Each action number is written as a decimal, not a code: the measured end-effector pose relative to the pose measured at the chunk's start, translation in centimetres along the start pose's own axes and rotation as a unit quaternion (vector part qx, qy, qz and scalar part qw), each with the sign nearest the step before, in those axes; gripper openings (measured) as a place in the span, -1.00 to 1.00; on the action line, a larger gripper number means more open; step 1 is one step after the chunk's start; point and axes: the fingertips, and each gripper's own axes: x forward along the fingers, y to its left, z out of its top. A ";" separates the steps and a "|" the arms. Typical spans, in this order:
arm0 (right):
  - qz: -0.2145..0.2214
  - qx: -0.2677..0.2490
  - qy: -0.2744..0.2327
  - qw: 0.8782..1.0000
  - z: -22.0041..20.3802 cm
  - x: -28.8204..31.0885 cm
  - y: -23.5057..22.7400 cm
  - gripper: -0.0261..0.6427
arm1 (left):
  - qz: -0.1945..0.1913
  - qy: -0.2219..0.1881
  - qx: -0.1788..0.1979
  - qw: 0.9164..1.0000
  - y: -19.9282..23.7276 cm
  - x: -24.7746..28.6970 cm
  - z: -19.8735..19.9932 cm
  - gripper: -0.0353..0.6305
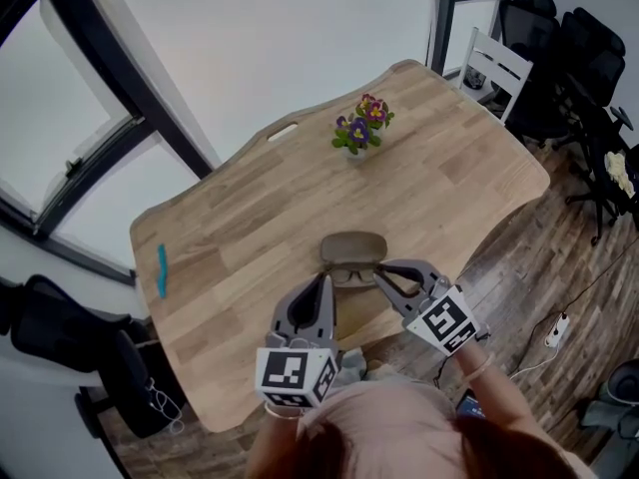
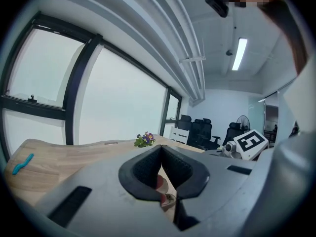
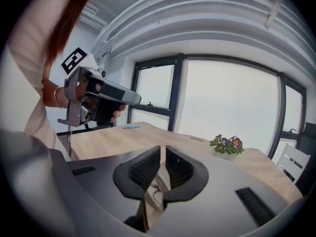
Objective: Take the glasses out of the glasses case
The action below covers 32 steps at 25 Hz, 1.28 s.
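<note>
We have left claw [image 1: 323,285] and right claw [image 1: 382,269] each pinched on an end of the glasses [image 1: 351,274], just six o'clock of the glasses case [image 1: 352,246]: out, we reckon, only release left.

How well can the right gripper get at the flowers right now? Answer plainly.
Probably not yet: bare table leaves the way to the flowers free, but the right gripper looks shut on the glasses.

In both gripper views only a sliver of the dark-framed glasses [image 2: 161,183] shows through the slit of the closed left tongs [image 2: 161,168] and right tongs [image 3: 162,167], and the thin teal object [image 1: 162,270] on the tabletop [image 1: 250,218] is too small to identify.
</note>
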 end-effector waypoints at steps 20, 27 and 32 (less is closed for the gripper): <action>0.038 -0.026 0.077 0.996 -4.2 6.6 0.0 -0.82 | -0.043 0.030 0.005 0.999 3.4 3.3 -1.1 -0.89; 0.057 -0.041 0.111 0.991 -6.5 8.2 0.3 -0.78 | -0.038 0.032 -0.003 0.999 4.8 3.5 -1.2 -0.89; 0.072 -0.063 0.136 0.986 -8.0 9.3 0.5 -0.78 | -0.030 0.036 -0.002 0.999 5.6 3.6 -1.5 -0.89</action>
